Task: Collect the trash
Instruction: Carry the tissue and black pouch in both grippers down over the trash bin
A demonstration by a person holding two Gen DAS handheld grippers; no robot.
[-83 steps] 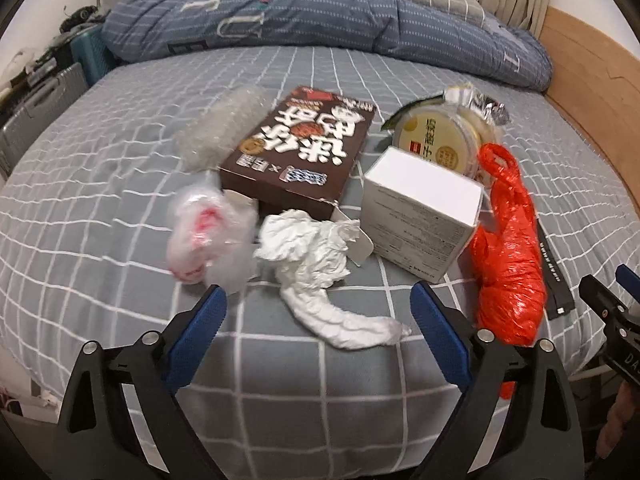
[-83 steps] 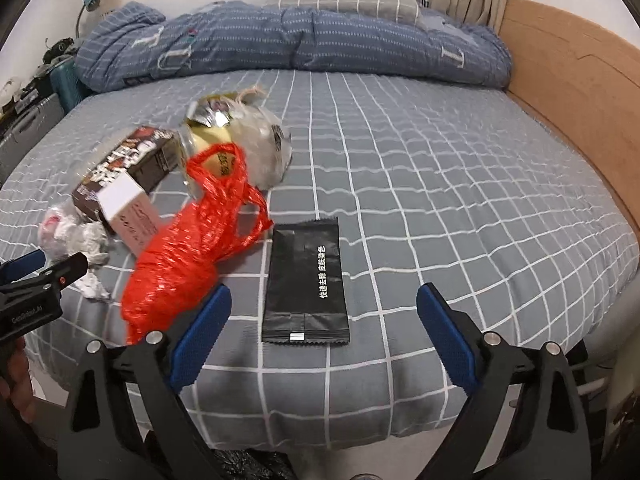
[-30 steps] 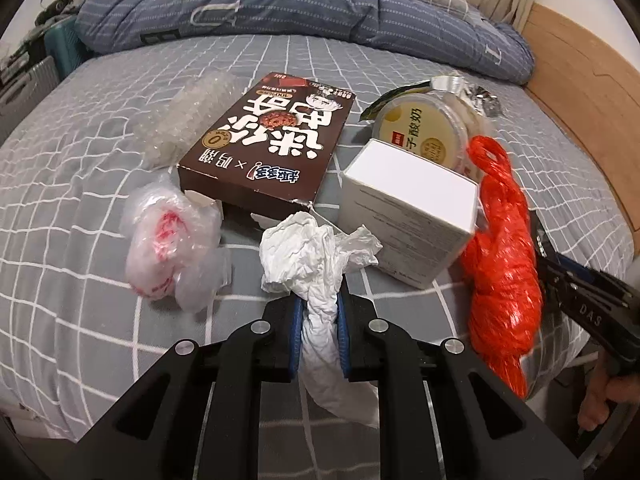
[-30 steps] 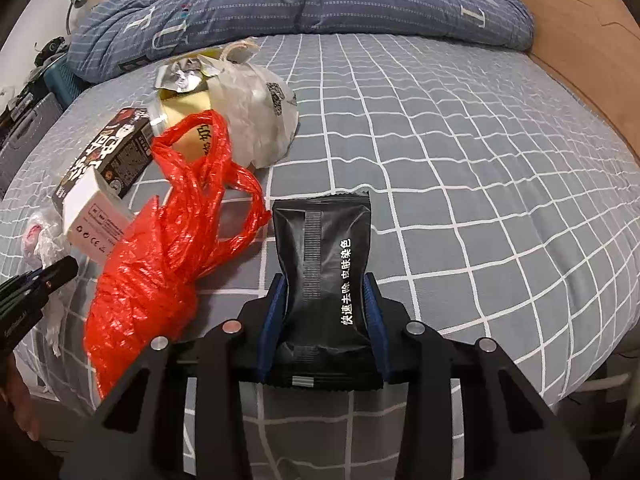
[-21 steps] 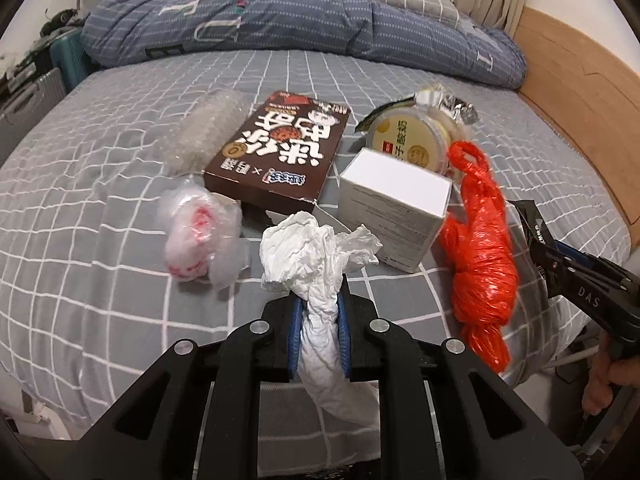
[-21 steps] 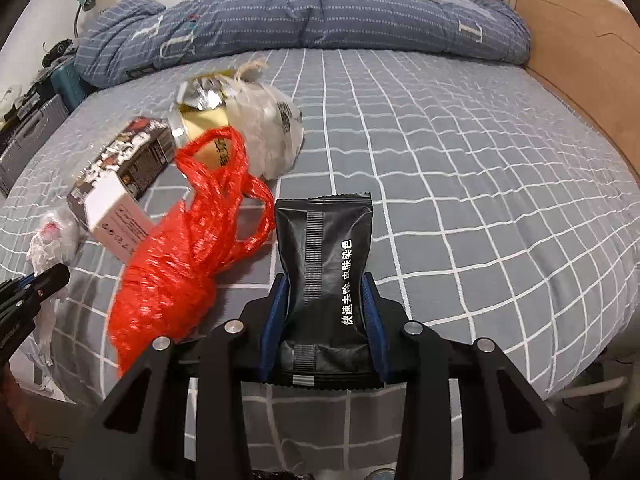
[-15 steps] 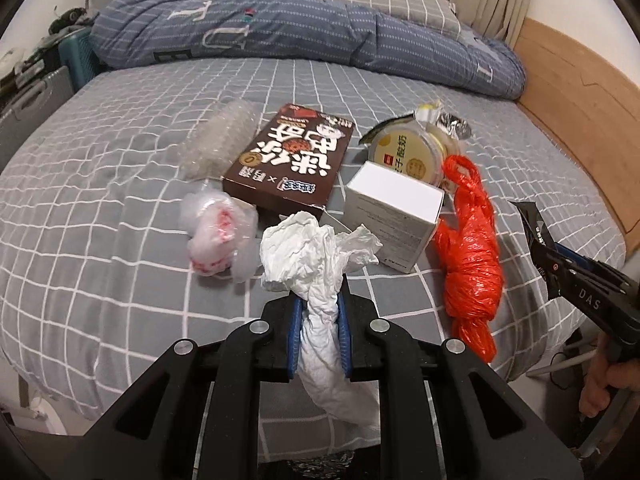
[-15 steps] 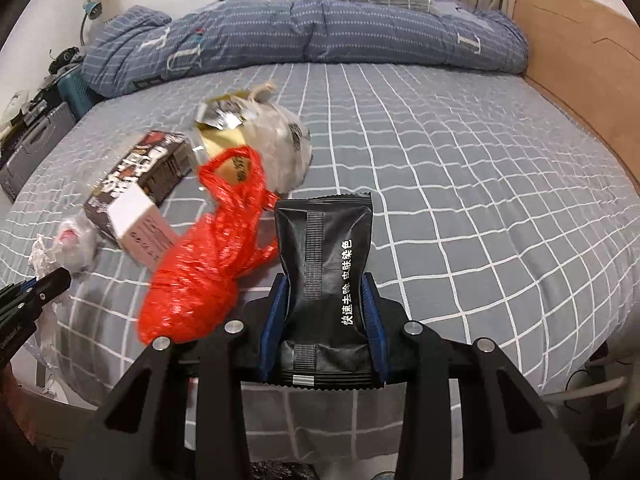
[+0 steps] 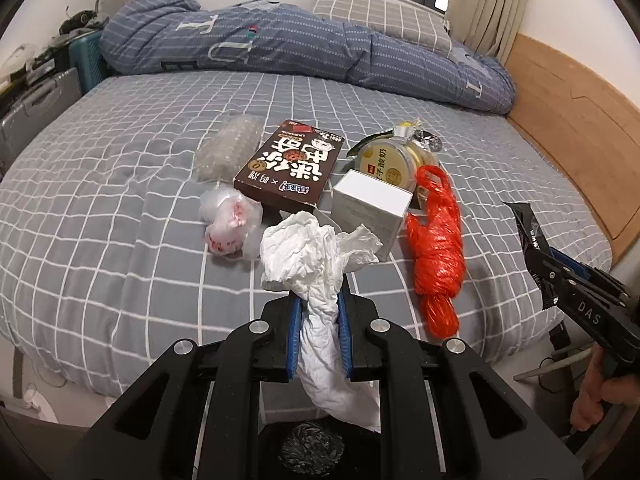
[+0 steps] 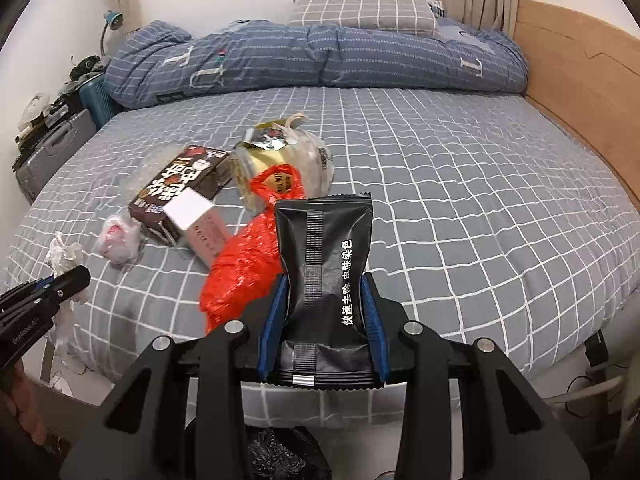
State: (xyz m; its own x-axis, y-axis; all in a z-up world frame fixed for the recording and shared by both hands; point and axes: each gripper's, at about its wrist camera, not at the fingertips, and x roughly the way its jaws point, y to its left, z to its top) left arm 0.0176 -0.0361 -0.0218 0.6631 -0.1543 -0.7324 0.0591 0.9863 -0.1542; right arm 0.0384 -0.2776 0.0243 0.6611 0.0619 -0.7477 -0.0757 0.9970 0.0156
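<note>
My left gripper (image 9: 319,308) is shut on a crumpled white tissue (image 9: 312,256), held above the near edge of the bed. In the right wrist view my right gripper (image 10: 324,300) is shut on a flat black sachet (image 10: 326,256) with white lettering, also lifted off the bed. On the grey checked bedsheet (image 9: 120,216) lie a red plastic bag (image 9: 438,248), a white box (image 9: 370,208), a brown snack box (image 9: 292,168), a round yellow-lidded tub (image 9: 390,162), a small clear bag with red print (image 9: 230,224) and a clear bubbly wrapper (image 9: 228,146).
A black bin bag (image 9: 310,454) shows low between the left fingers, below the bed edge. A rolled blue duvet (image 9: 280,48) and a pillow (image 9: 380,12) lie at the head. A wooden side board (image 9: 572,120) runs along the right; suitcases (image 9: 36,100) stand at the left.
Both grippers, which stood open over the tissue and the sachet, have shut on them. Since then both have risen and drawn back from the bed, so the trash pile looks smaller.
</note>
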